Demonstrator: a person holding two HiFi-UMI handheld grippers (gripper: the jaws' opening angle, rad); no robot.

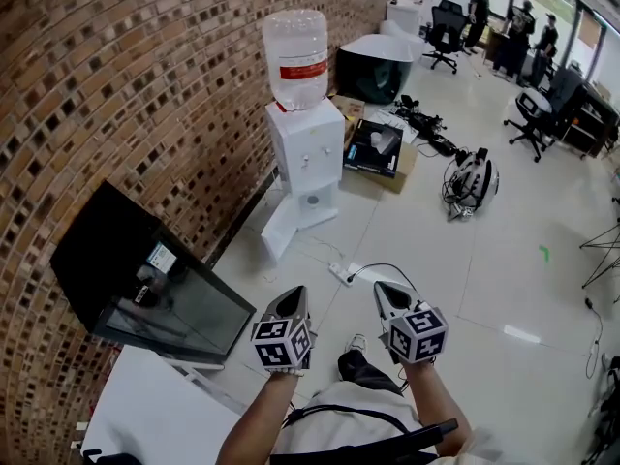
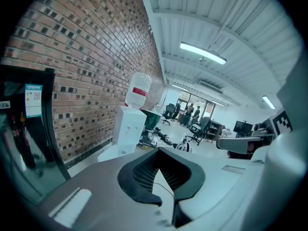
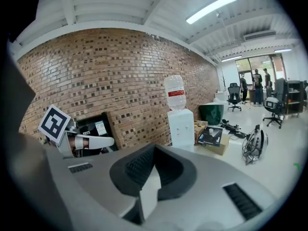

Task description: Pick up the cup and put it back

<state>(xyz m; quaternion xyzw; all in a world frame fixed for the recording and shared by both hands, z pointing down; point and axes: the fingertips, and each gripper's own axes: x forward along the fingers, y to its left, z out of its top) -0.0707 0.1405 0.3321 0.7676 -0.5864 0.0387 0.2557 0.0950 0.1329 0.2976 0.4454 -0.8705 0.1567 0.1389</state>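
Both grippers are raised side by side in front of me, the left gripper (image 1: 293, 294) and the right gripper (image 1: 387, 289), each with its jaws pressed together on nothing. Ahead of them a white water dispenser (image 1: 308, 153) stands against the brick wall (image 1: 116, 85). A black-framed glass panel (image 1: 145, 284) sits left of the left gripper. I cannot make out the cup in any view.

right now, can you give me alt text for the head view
The left gripper and right gripper are held side by side low in the frame, fingers shut and empty. Ahead, a water dispenser stands against a brick wall; no cup is visible.
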